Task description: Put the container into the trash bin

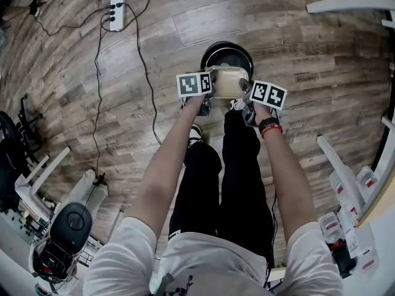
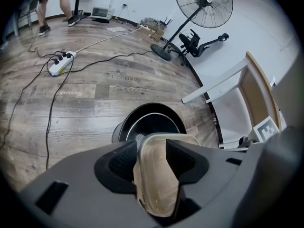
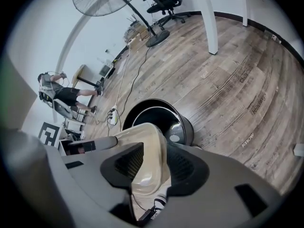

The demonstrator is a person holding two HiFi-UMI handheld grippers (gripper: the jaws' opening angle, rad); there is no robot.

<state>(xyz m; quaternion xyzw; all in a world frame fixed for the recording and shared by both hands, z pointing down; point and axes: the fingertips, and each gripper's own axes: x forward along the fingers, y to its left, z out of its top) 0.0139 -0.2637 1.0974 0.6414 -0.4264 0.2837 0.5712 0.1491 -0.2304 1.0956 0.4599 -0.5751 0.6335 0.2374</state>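
Container held by both tools over the trash bin mouth.

Left tool is clamped on the left rim of the clear, empty-looking container. Right tool is clamped on the opposite rim, so the thin tub hangs level between them. Both tools point steeply down. The container sits directly over the open black trash bin on the wooden floor and is not yet inside. Judgement: the two-sided grip centres it for a straight drop, and the release is not yet done.
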